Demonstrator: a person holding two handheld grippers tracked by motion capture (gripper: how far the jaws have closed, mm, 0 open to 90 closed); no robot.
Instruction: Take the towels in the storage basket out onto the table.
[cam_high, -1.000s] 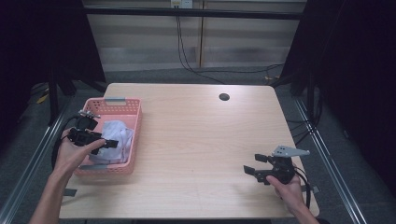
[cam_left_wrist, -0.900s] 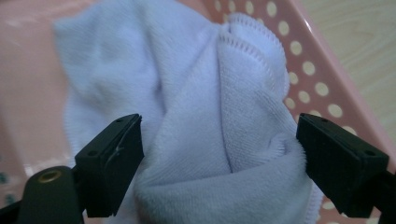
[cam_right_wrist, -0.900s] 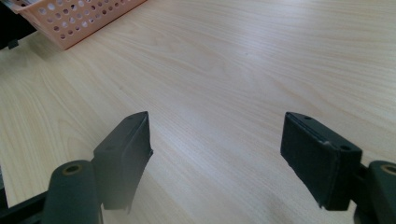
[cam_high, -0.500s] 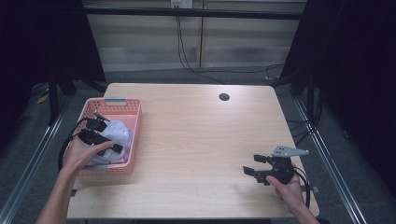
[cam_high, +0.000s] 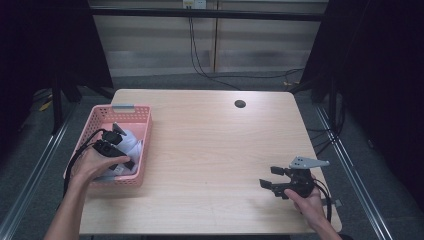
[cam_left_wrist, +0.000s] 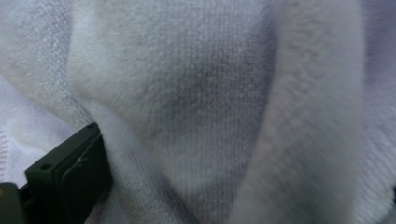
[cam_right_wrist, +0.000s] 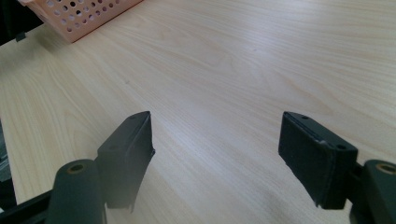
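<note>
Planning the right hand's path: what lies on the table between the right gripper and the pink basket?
Nothing: in the high view, bare wood of the table runs from the right gripper to the pink basket.

Both grippers blk: left gripper (cam_high: 116, 150) w/ blk looping cable; right gripper (cam_high: 278, 184) w/ grey 3-cornered top plate, screw holes in jaws. Forearms bare.

My left gripper (cam_high: 122, 161) sits buried in the towel (cam_left_wrist: 196, 107); one jaw is hidden, so its grip can't be told.
</note>
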